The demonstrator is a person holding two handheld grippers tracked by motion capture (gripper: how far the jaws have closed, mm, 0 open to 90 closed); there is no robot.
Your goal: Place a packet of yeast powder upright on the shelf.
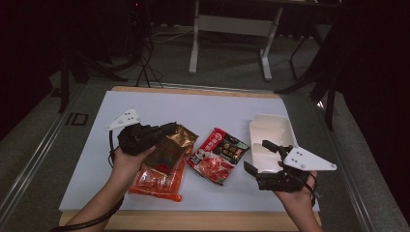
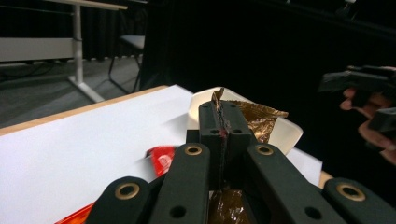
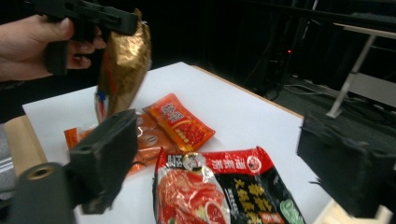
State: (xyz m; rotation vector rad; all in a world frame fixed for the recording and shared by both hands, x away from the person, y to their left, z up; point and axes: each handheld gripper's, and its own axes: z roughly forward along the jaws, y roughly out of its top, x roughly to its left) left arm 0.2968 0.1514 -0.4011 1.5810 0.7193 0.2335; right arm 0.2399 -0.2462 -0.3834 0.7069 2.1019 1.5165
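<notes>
Two grippers in play: left gripper (image 1: pixel 167 129) clamps the gold packet (image 1: pixel 170 147) by its top edge, lifted above the orange sachets (image 1: pixel 157 181); right gripper (image 1: pixel 258 157) gapes over the white tray (image 1: pixel 270 125). Risk: thin-edge pinch slips, packet drops short.

In the left gripper view the gold packet (image 2: pixel 252 116) is mostly hidden behind the closed jaws, and it covers part of the white box (image 2: pixel 287 133). In the right gripper view the red-and-black packet (image 3: pixel 219 191) is cut off by the bottom edge. The print on every packet is too small to read.
</notes>
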